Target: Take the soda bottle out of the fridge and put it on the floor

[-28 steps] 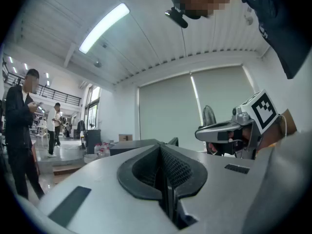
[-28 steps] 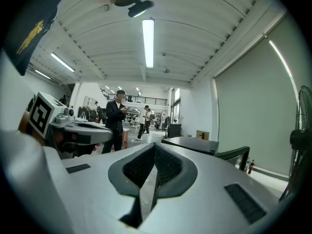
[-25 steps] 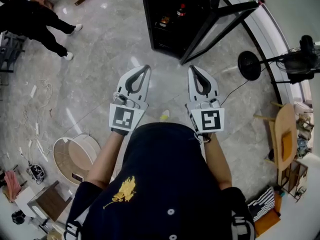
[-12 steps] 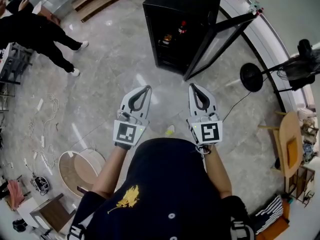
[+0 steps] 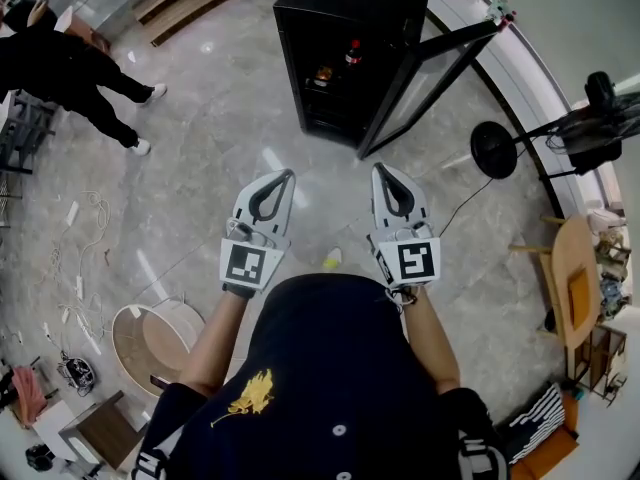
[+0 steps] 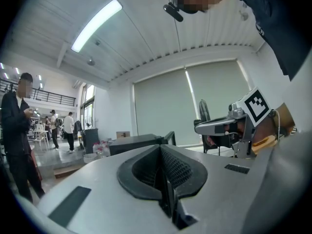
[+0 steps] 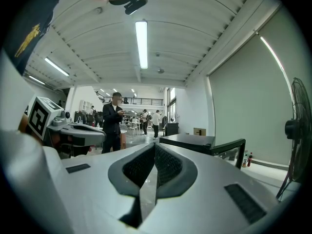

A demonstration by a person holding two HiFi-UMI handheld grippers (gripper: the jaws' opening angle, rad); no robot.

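Bright ceiling striplight [image 7: 142, 44], floor [image 5: 200, 118] glare, fisheye-warped edges

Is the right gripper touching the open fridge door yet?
Apart. The right gripper view shows the fridge door standing well beyond the shut tips of the right gripper, with nothing between them.

The fridge [image 5: 345, 8] is black, on a grey marbled floor [image 5: 200, 198]. The left gripper [image 5: 287, 175] and right gripper [image 5: 380, 168] are pale grey with black pads and black-and-white square markers. The soda bottle [image 5: 352, 52] is dark, red-topped.
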